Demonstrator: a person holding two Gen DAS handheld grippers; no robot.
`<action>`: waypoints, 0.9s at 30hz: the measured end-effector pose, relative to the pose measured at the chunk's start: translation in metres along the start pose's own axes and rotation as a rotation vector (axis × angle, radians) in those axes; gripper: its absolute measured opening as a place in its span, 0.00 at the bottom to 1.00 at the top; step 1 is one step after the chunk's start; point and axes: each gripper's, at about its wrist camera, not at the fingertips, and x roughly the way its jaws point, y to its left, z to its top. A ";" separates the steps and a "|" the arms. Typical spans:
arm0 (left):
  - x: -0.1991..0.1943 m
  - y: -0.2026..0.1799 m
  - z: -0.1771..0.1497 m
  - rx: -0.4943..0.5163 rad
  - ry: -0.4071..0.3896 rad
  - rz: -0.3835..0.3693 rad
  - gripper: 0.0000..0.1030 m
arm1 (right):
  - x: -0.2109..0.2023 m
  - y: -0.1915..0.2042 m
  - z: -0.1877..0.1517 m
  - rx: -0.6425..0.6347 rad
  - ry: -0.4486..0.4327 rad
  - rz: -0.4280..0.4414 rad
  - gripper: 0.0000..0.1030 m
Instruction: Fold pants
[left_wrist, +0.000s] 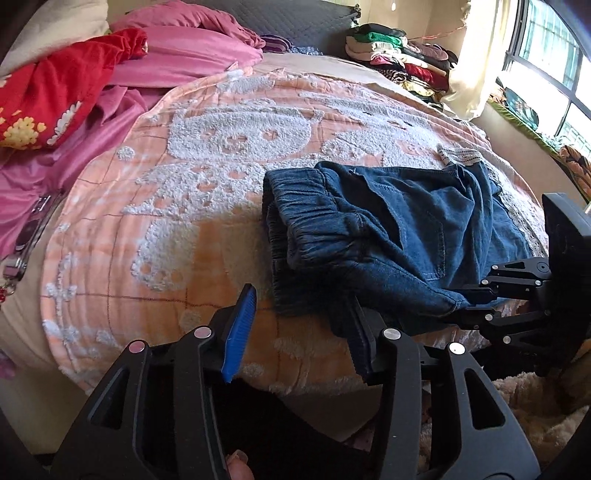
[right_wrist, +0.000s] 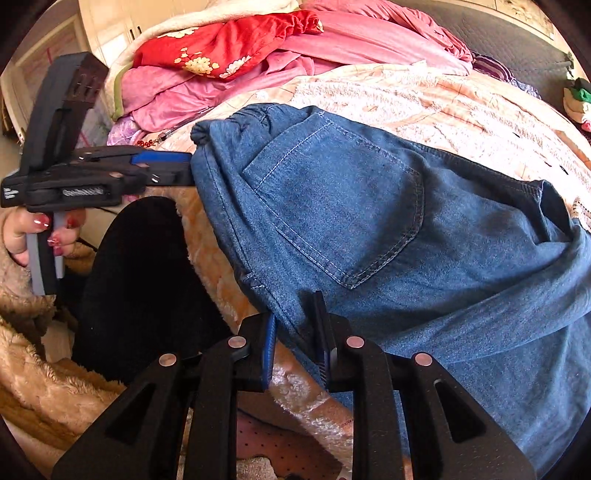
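Observation:
Blue denim pants (left_wrist: 388, 236) lie folded on the peach blanket (left_wrist: 192, 206), elastic waistband toward the left, back pocket up (right_wrist: 332, 214). My left gripper (left_wrist: 299, 332) is open at the near edge of the bed, its right finger touching the pants' near hem, nothing held. It also shows in the right wrist view (right_wrist: 177, 166) beside the waistband. My right gripper (right_wrist: 295, 347) is narrowly open with the pants' near folded edge between its fingers. It also shows in the left wrist view (left_wrist: 476, 299) at the pants' right near corner.
Pink bedding (left_wrist: 177, 62) and a red flowered cloth (left_wrist: 55, 92) are heaped at the bed's far left. A stack of folded clothes (left_wrist: 402, 59) sits at the far right by the window. A belt (left_wrist: 29, 236) lies at the left edge.

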 end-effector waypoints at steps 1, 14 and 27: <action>-0.007 0.001 0.001 -0.004 -0.017 0.005 0.38 | 0.000 0.000 0.000 0.000 0.005 -0.004 0.18; -0.001 -0.045 0.033 0.041 -0.054 -0.152 0.38 | -0.007 0.006 -0.004 0.034 -0.019 0.009 0.32; 0.050 -0.056 0.010 0.104 0.050 -0.094 0.37 | -0.065 -0.017 -0.008 0.139 -0.127 -0.045 0.39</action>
